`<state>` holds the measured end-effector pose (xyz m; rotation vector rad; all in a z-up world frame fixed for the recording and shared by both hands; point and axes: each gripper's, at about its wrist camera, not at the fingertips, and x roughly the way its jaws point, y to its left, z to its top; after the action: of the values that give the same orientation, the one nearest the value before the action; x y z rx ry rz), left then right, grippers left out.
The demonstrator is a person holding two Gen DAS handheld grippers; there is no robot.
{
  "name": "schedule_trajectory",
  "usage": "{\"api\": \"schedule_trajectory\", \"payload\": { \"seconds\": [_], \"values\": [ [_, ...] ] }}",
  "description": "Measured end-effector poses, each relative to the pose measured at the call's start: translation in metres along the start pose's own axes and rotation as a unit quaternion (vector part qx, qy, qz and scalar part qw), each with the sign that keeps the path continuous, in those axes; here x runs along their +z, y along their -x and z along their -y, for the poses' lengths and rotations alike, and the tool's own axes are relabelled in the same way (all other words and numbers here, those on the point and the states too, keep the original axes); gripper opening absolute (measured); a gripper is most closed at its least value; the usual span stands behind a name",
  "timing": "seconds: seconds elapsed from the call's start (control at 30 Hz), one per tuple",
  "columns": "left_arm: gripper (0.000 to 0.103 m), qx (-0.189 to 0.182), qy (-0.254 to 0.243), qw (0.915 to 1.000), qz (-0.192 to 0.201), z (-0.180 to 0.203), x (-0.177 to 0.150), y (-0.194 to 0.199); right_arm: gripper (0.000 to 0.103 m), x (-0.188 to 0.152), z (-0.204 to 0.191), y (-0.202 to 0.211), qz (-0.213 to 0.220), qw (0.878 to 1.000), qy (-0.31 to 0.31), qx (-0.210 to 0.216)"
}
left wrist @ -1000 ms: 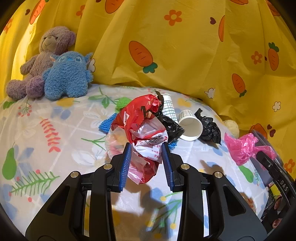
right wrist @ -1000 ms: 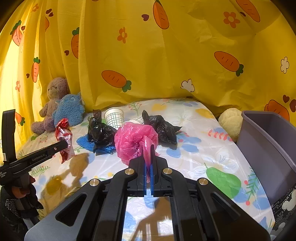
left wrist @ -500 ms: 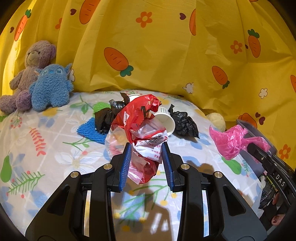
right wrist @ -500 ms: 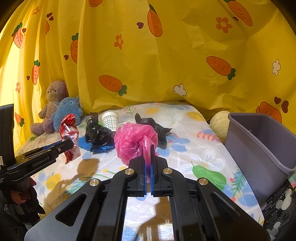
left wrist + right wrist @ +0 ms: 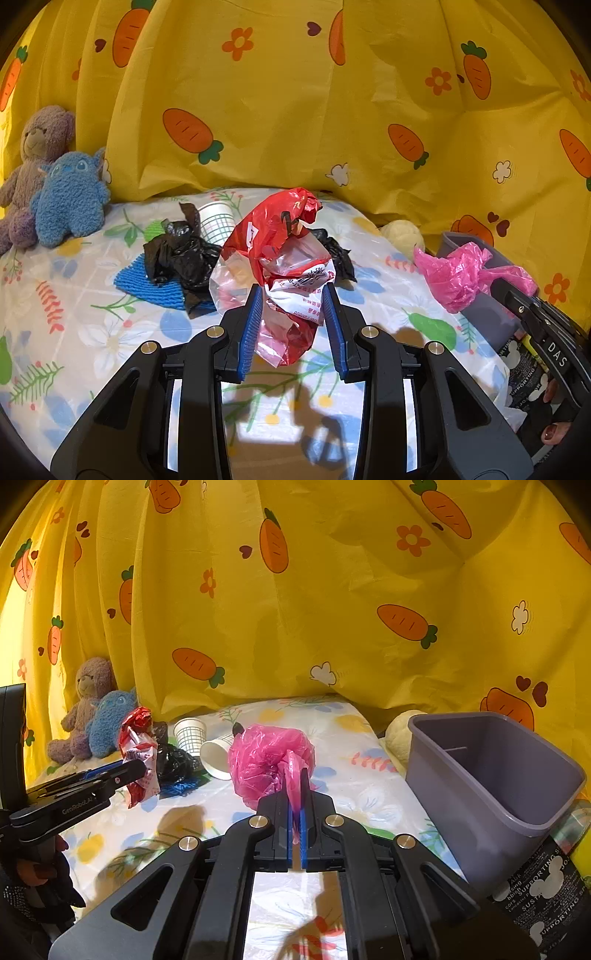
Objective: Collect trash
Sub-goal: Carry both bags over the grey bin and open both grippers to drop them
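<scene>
A crumpled red, white and clear plastic wrapper bulges upward between the blue pads of the left gripper, its printed white panel creased and its red tail hanging below the pads. The jaws stand partly apart, clenched on that bundle and holding it above the floral tablecloth. The right gripper has its jaws pressed almost together, pinching a thin twisted neck of a scrunched pink plastic bag, whose puffy body balloons out ahead of the fingertips; whether the bag's underside brushes the cloth is hard to tell from this angle.

On the table lie a wrinkled black plastic bag on a blue knitted mat, a second black bag partly hidden behind the wrapper, and two white paper cups with a grid print, one upright and one tipped on its side. A grey plastic bin stands at the table's right edge.

Compared with half a second ago, the bin sits larger and nearer in the right wrist view, and in the left wrist view the pink bag now overlaps the bin's rim. Both grips are unchanged.
</scene>
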<state>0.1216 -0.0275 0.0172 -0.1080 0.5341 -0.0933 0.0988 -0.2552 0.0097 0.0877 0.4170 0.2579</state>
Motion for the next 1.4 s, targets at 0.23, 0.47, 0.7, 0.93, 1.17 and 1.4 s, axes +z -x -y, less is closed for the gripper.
{"api": "schedule_trajectory", "payload": {
  "seconds": [0.23,0.47,0.7,0.93,1.17,1.4],
  "values": [
    [0.033,-0.028,-0.028,0.9992,0.005,0.035,0.014,-0.009,0.004,0.005,0.021,0.006,0.012,1.0,-0.009,-0.023],
    [0.033,-0.063,-0.061,0.9962,0.001,0.071,0.028,-0.025,0.004,0.014,0.049,0.017,0.032,0.997,-0.024,-0.064],
    [0.033,-0.143,-0.092,0.9855,-0.003,0.119,0.044,-0.048,0.004,0.026,0.09,0.029,0.058,0.988,-0.046,-0.132],
    [0.033,-0.213,-0.137,0.9674,-0.008,0.185,0.05,-0.069,0.004,0.027,0.129,0.029,0.056,0.978,-0.068,-0.188],
    [0.033,-0.263,-0.146,0.9533,-0.028,0.226,0.05,-0.09,0.004,0.021,0.152,0.027,0.043,0.971,-0.082,-0.218],
    [0.033,-0.293,-0.143,0.9435,-0.058,0.246,0.044,-0.111,0.004,0.017,0.167,0.022,0.03,0.967,-0.096,-0.232]
  ]
}}
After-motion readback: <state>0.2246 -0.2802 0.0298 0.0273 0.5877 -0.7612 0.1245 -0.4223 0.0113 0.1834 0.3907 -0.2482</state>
